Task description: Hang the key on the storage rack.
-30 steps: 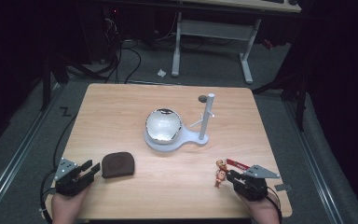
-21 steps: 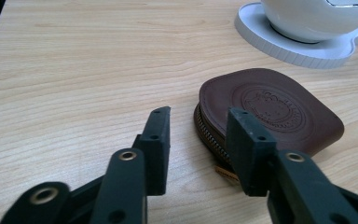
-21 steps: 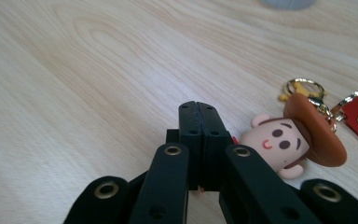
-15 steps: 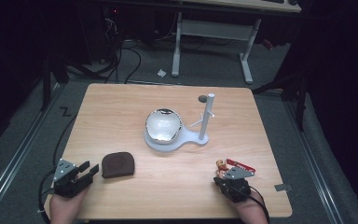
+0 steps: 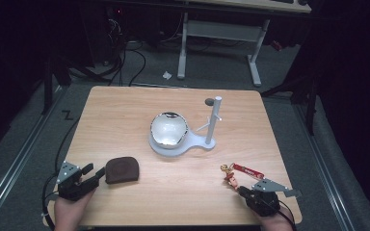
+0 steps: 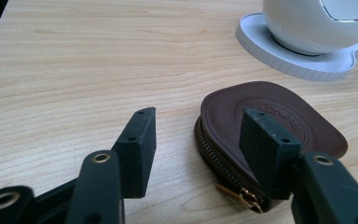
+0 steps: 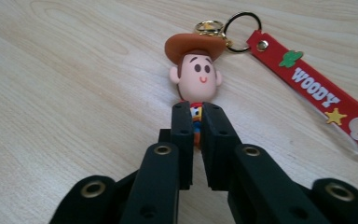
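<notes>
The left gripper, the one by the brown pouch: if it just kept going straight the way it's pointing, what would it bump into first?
Most likely the brown zip pouch. The left gripper is open, with one jaw already over the pouch's edge. Beyond it stands the white bowl on its stand.

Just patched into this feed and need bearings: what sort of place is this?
Probably a lab or workshop set up for recording: a lone wooden table on grey floor, loose cables behind, and a height-adjustable desk frame beyond.

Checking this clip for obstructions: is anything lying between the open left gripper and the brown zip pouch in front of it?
Nothing visible does. The left gripper is open just short of the brown pouch, with bare wooden table between them. The white bowl on its stand sits farther back, beyond the pouch.
</notes>
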The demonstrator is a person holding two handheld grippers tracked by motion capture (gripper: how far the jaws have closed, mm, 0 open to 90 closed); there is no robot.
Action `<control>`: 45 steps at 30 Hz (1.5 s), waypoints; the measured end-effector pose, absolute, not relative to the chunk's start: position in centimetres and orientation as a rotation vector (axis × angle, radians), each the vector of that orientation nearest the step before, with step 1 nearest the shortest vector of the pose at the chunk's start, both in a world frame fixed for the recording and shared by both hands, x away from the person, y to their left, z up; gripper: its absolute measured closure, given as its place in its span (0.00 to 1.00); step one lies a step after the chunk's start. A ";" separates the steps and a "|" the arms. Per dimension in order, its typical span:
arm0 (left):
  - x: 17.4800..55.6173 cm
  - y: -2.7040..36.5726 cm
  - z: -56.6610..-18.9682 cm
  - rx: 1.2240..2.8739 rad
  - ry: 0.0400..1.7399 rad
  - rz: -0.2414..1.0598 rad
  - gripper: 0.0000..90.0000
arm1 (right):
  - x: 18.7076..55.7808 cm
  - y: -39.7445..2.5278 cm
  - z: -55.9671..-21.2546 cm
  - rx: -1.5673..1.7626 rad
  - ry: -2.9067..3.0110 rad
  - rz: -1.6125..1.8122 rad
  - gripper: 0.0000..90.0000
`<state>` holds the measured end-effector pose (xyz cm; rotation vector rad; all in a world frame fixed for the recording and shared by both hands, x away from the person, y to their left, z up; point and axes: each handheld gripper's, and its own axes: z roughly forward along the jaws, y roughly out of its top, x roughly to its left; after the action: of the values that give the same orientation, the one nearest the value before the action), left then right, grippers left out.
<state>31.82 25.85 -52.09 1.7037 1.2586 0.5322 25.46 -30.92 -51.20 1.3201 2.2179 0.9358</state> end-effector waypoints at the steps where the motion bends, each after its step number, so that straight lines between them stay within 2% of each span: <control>1: 31.8 25.9 -52.1 1.701 1.262 0.531 0.51 | 25.5 -30.9 -51.2 1.324 2.218 0.940 0.90; 11: 32.0 26.0 -52.4 1.712 1.263 0.501 0.48 | 26.5 -29.8 -50.7 1.302 2.329 0.801 0.74; 16: 32.1 26.2 -52.3 1.714 1.256 0.514 0.44 | 27.1 -29.7 -50.3 1.320 2.357 0.752 0.72; 20: 32.0 26.4 -52.3 1.711 1.252 0.528 0.43 | 28.0 -29.2 -50.1 1.325 2.402 0.663 0.67; 45: 32.2 25.9 -52.4 1.756 1.235 0.534 0.41 | 30.4 -28.3 -48.9 1.336 2.585 0.383 0.63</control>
<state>32.24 25.94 -52.41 1.7558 1.2349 0.5342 30.35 -28.31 -48.93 1.3365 2.5850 0.3832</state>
